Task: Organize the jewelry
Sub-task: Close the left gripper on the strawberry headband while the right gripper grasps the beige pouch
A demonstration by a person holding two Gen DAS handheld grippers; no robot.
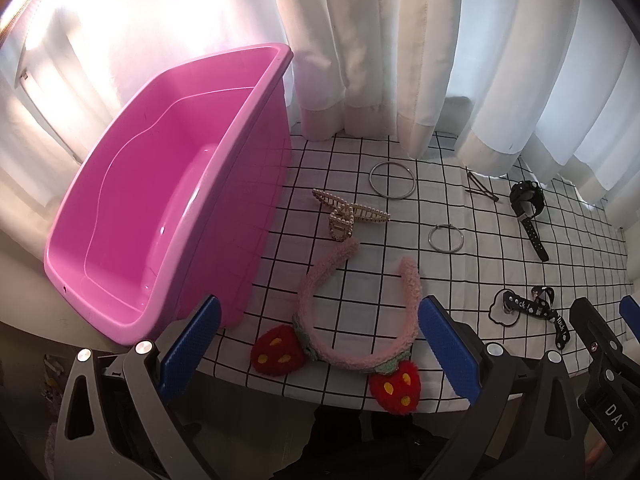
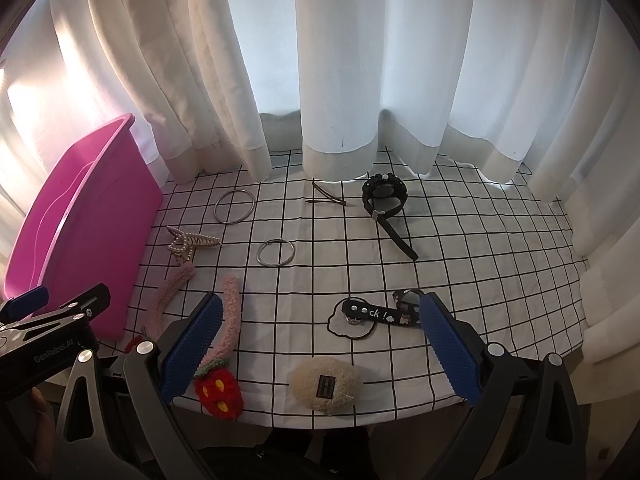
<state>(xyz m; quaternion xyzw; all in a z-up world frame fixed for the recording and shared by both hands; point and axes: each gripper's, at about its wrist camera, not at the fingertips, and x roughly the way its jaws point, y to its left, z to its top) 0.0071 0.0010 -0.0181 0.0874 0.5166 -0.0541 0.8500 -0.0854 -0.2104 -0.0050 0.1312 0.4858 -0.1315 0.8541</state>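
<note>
A: Which step is in hand?

B: The start, it is judged: the pink bin point(image 1: 160, 184) at the left is seen empty, and the strawberry headband point(image 1: 352, 320) is framed between the spread fingers of the left gripper point(image 1: 320, 344), on the checked surface point(image 1: 440, 280).

A: And rightward?

B: A fluffy clip point(image 2: 325, 386) is lain before the right gripper point(image 2: 320, 344), equally spread, nothing held. A closing grasp is called for next.

pink bin point(image 1: 168, 184) upright and empty, strawberry headband point(image 1: 352, 320) – bangles point(image 1: 391, 180), watch point(image 2: 386, 196) – flat on cloth

Bin point(image 1: 168, 184) left of headband point(image 1: 344, 320)
</note>
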